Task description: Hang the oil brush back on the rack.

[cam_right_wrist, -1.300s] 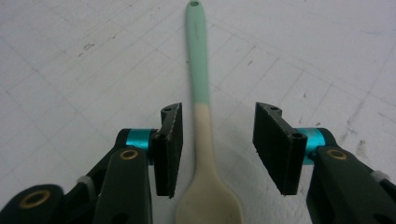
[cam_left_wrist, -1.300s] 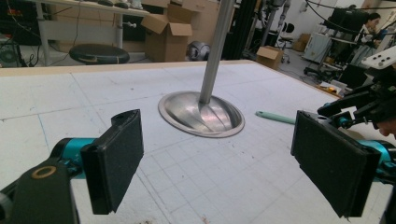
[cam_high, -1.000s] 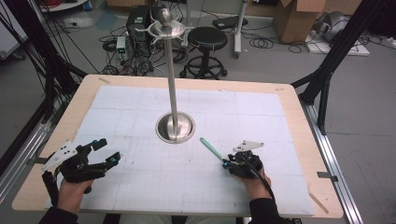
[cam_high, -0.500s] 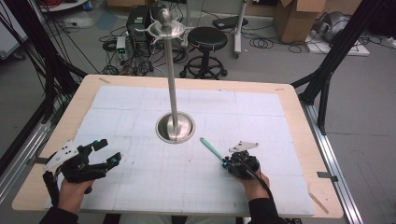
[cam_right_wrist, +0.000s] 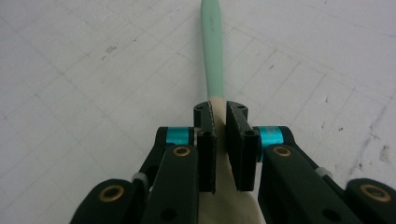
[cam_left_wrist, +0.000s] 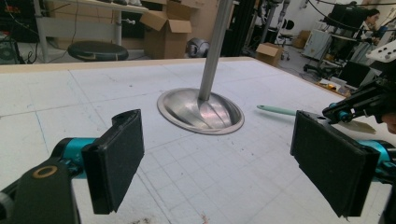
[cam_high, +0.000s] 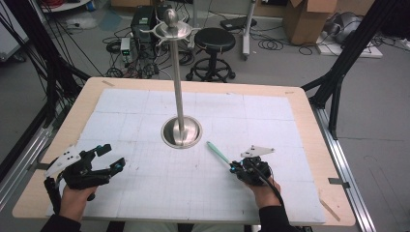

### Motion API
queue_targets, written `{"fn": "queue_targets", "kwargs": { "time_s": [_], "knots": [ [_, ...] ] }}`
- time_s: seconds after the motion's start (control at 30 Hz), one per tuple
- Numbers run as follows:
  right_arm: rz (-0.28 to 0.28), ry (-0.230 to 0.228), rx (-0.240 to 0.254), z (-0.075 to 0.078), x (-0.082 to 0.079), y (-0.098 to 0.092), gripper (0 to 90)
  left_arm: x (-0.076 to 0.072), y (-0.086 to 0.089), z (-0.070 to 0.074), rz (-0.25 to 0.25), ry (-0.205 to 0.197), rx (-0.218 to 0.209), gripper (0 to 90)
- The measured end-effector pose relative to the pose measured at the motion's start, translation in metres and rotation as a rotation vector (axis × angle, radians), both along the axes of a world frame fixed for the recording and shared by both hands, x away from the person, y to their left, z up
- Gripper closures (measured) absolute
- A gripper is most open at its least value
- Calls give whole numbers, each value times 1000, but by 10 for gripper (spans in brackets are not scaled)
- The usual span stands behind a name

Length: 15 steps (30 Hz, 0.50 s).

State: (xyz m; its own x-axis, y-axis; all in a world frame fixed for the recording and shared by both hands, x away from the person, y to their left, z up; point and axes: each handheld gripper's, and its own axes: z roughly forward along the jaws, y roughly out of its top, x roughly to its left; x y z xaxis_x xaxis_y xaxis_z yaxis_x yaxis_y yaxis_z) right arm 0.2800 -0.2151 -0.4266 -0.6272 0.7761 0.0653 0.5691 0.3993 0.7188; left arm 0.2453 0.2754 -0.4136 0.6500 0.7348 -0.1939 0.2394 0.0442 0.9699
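A pale wooden desk (cam_high: 309, 104) is seen from above, most of its top covered by a matte white mat (cam_high: 251, 121) printed with a faint grid and marked with small scuffs. Near the mat's middle stands a polished metal stand (cam_high: 180, 96): a slim upright pole rising from a shallow round dished base, with a small disc and a knob at the top. The left claw (cam_high: 109, 157), black with turquoise fittings and a grey three-cornered plate, is held low over the near left of the mat, its two flat, foam-faced jaws spread wide with nothing between them. In the left gripper view the stand's pole is cut off by the upper edge. The right claw (cam_high: 234, 167) is held at the near right, its jaws drawn in tight on a slender utensil (cam_high: 218, 152) with a smooth mint-green handle and a cream-coloured broader end. The green handle is seen pointing away from the claw, up and left towards the stand's base, which it does not touch. In the right gripper view the cream end (cam_right_wrist: 224, 186) passes between the jaws and is partly hidden beneath the claw, so its full shape cannot be made out.
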Motion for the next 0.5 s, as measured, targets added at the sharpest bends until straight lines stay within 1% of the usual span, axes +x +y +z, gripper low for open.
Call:
{"fn": "queue_targets", "kwargs": {
  "time_s": [0.13, 0.17, 0.3, 0.33, 0.37, 0.4, 0.43, 0.5],
  "knots": [
    [-4, -4, 18, 2, -1, -2, 826, 0, 0, 0, 1, 0, -3, 178],
    [-4, -8, 32, 3, -2, -3, 825, 0, 0, 0, 0, 0, 0, 178],
    [-2, -11, 51, 5, -2, -4, 826, 0, 0, 0, -1, 1, -1, 178],
    [-1, -16, 69, 6, -3, -4, 825, 0, 0, 0, -2, 1, -1, 178],
    [-1, -16, 69, 6, -3, -4, 825, 0, 0, 0, -2, 1, -1, 178],
    [8, -20, 94, 8, -5, -4, 825, 0, 0, 0, -9, 2, -2, 178],
    [8, -20, 94, 8, -5, -4, 825, 0, 0, 0, -9, 2, -2, 178],
    [38, -36, 138, 12, -7, -4, 825, 0, -1, 0, -17, 4, -6, 181]
  ]
}}
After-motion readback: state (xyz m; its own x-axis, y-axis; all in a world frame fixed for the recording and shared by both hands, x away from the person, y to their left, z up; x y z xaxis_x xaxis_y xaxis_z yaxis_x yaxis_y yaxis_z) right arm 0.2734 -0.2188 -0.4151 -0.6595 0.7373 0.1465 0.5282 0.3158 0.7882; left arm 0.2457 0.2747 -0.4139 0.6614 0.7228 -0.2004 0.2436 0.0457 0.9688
